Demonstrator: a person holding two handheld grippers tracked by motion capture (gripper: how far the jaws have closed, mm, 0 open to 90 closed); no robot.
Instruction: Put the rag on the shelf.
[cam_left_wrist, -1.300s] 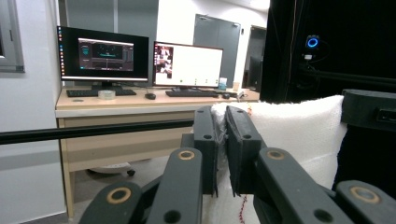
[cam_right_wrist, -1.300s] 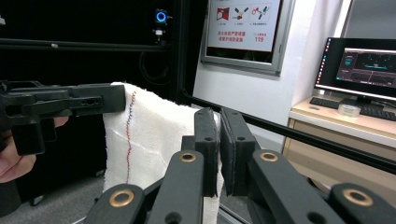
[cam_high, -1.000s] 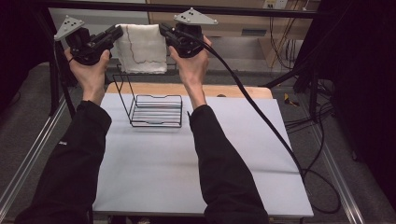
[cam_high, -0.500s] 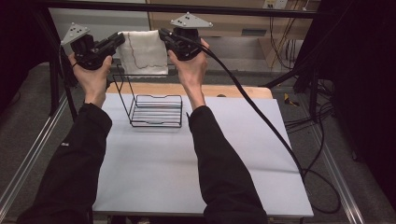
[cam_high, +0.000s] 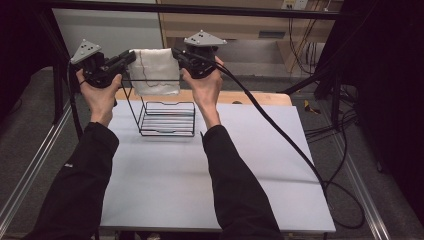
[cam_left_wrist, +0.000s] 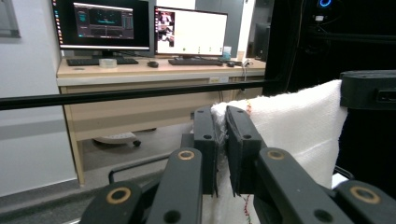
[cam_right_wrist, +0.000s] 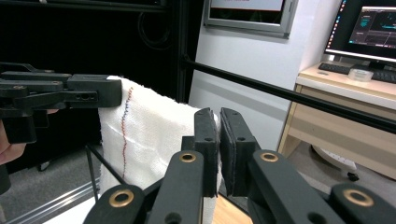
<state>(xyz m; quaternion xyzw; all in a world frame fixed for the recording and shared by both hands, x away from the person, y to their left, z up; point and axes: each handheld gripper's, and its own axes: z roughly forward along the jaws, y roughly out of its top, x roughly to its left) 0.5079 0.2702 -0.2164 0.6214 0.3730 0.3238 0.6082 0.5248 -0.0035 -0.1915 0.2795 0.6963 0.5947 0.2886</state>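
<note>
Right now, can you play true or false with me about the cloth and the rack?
1. Both grippers pinch the cloth. True: the left gripper and the right gripper each clamp a top corner.
2. The cloth lies flat on the table. False: it hangs in the air between the grippers.
3. The wire rack stands on the table. True.
4. The cloth is black. False: it is white with a thin coloured stitch line.
5. The rack is full of plates. False: nothing sits in it.
</note>
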